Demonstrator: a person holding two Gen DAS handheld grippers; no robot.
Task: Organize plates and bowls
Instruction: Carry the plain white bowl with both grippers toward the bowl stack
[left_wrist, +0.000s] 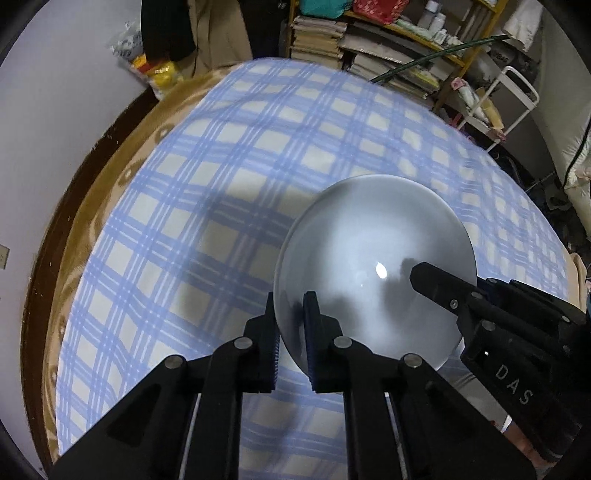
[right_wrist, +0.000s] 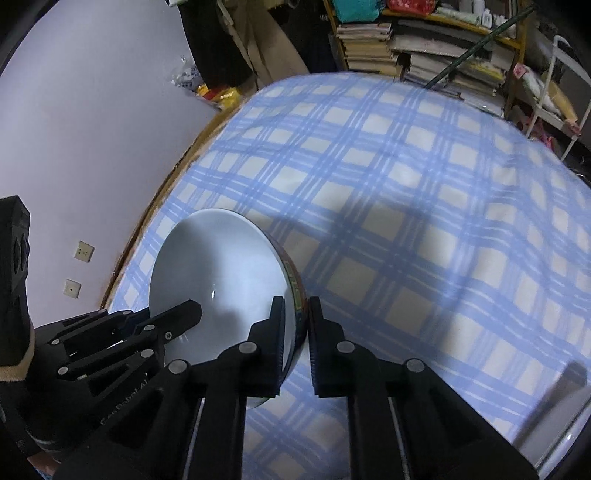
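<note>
A white bowl (left_wrist: 373, 258) with a red and green band on its outer wall (right_wrist: 295, 286) is over the blue checked cloth (left_wrist: 258, 155). My left gripper (left_wrist: 291, 306) is shut on the bowl's left rim, one finger inside and one outside. On the opposite rim my right gripper (right_wrist: 297, 314) is shut the same way. In the left wrist view the right gripper (left_wrist: 439, 282) reaches in from the right, one finger over the bowl's inside. The right wrist view shows the left gripper (right_wrist: 177, 314) at the bowl's left edge.
The checked cloth (right_wrist: 424, 221) lies on a brown blanket (left_wrist: 110, 177) beside a pale wall (right_wrist: 92, 129) with sockets. Shelves of stacked books (left_wrist: 321, 33) and a white metal rack (left_wrist: 517, 96) stand beyond the far edge. A pale curved edge (right_wrist: 569, 424) shows at lower right.
</note>
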